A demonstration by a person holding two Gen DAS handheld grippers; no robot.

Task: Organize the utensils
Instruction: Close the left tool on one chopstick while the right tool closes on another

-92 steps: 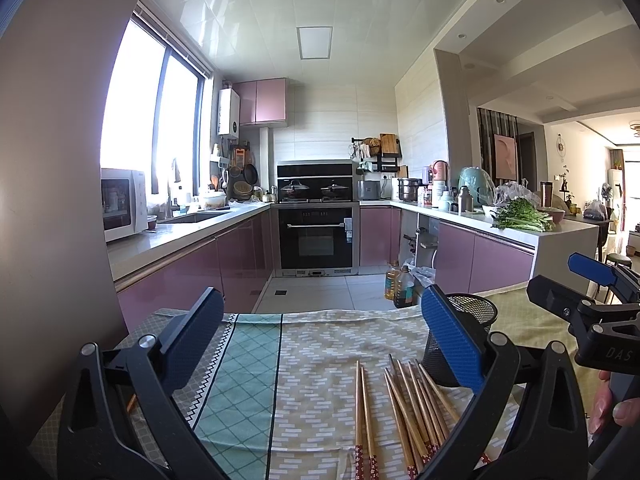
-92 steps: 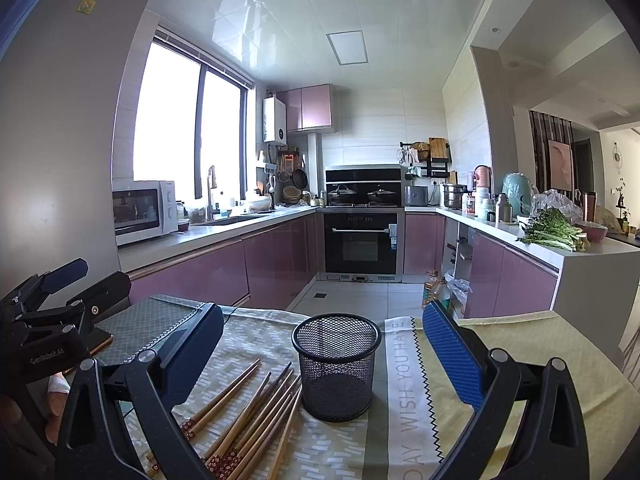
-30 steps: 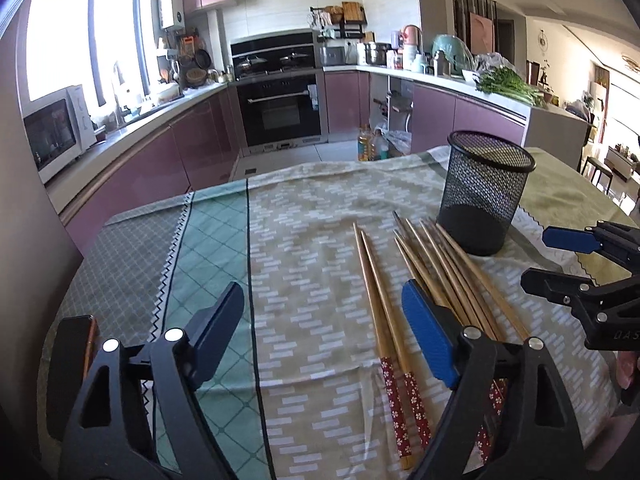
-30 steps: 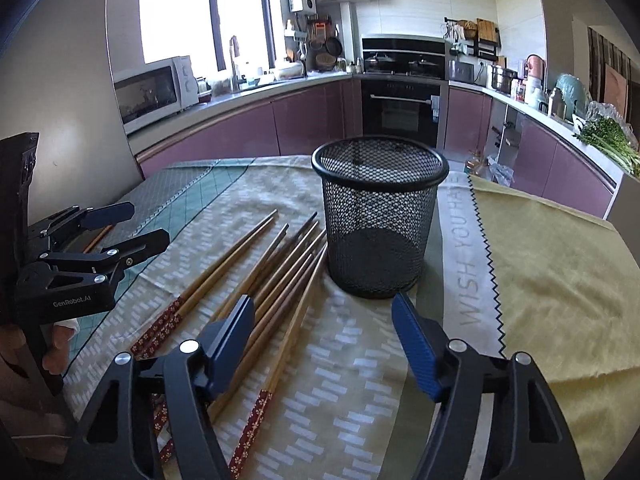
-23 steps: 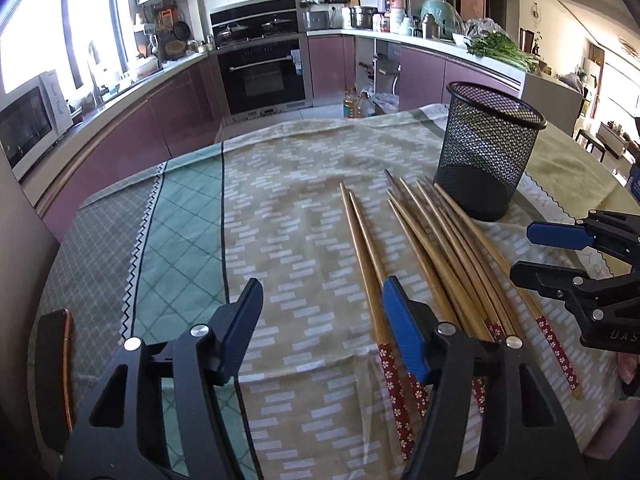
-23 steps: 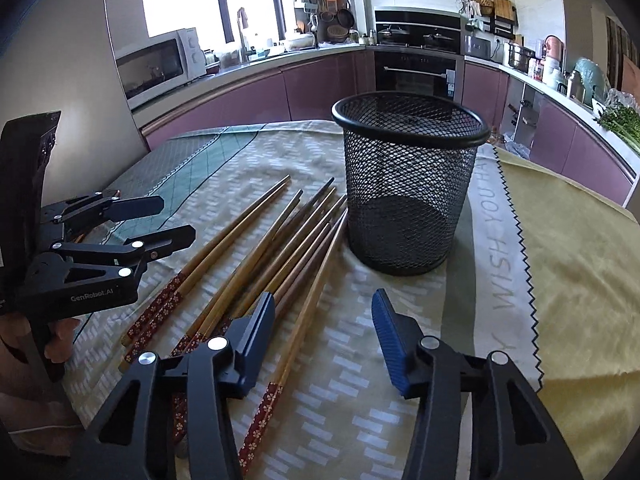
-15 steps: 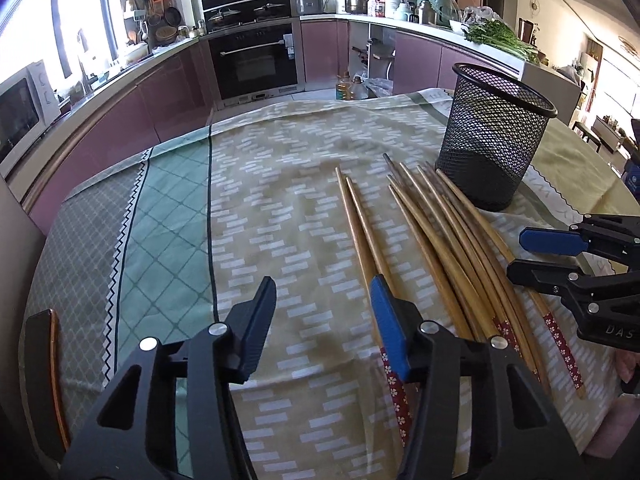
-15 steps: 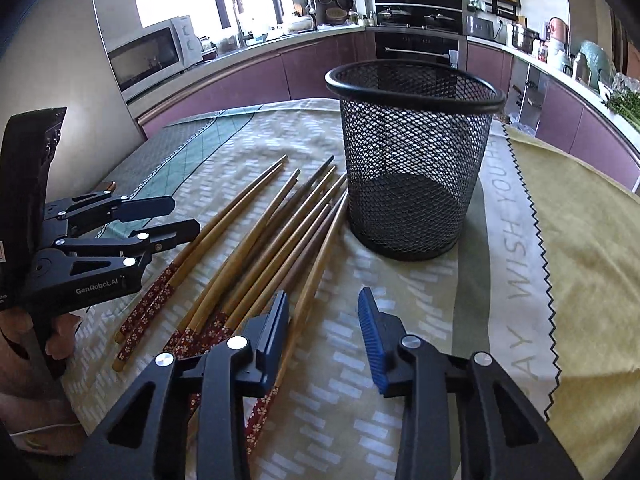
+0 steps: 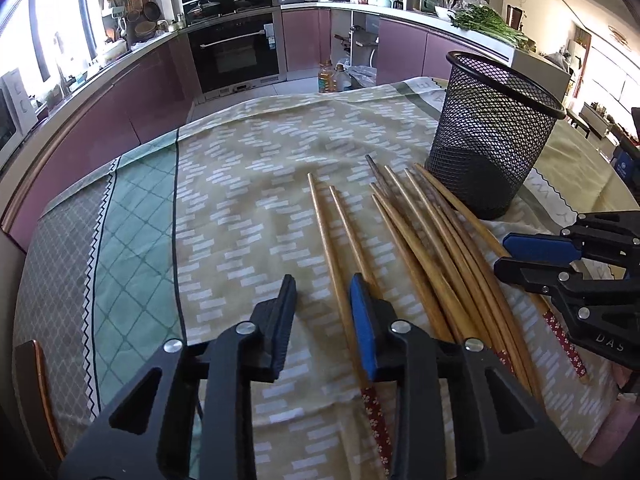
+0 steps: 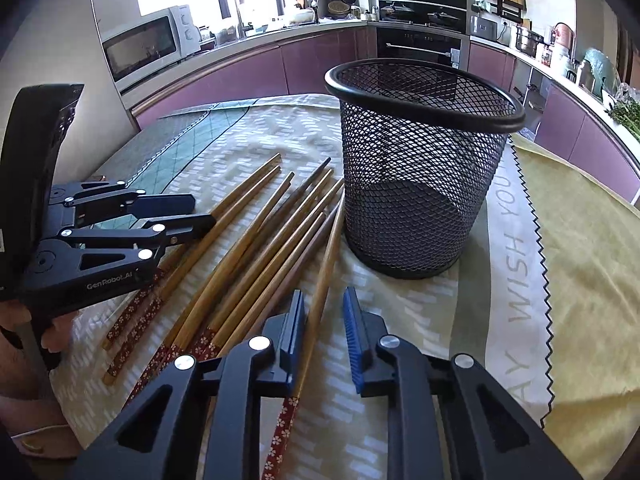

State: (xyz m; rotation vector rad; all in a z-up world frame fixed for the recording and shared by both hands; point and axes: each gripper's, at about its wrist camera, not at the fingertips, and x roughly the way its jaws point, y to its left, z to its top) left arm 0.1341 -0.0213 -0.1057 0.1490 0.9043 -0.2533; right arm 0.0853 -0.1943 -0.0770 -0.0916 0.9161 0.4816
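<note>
Chopsticks lie loose on the tablecloth, patterned red ends towards the person and bare tips fanning out towards the basket. Nearest, the right gripper points down at the right edge of the bundle; its jaws have just been closing and stand narrow, with 1 chopstick between them, lying against the left pad while the right pad stays clear of it, so nothing is clamped yet. The left gripper points down at the left side, where 2 chopsticks lie a little apart from the rest; its jaws have also just been closing, and 1 chopstick of that pair runs between them close to the blue right pad, with a gap on the other side, so it is not gripped either. Just beyond the tips stands a black mesh basket, upright, with nothing visible inside it; the rightmost chopstick reaches its base. Farther back are purple kitchen cabinets, an oven and a microwave.
</note>
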